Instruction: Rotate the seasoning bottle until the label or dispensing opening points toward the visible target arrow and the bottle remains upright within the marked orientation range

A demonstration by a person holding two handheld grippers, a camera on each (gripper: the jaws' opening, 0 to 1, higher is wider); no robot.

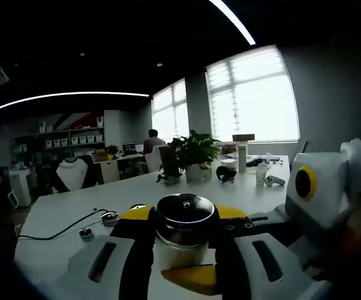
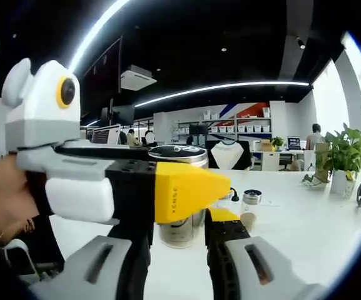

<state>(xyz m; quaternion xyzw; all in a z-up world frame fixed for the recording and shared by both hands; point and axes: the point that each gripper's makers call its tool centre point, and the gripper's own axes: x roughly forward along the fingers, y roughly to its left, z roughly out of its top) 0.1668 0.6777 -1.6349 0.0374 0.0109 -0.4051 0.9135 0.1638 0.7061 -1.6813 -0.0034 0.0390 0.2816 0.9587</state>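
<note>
An open-plan office: a long white tabletop (image 1: 74, 209) with a potted plant (image 1: 195, 155), big blinded windows (image 1: 252, 97), shelves (image 1: 74, 139) of white boxes on the far wall, ceiling light strips (image 2: 224, 87), and a person (image 1: 150, 142) seated at a desk with a monitor (image 1: 129, 149).

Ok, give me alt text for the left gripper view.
A dark-capped bottle stands upright on a white table, gripped between the left gripper jaws, with the right gripper clamping it from the right. A potted plant and bright windows sit behind.
</note>
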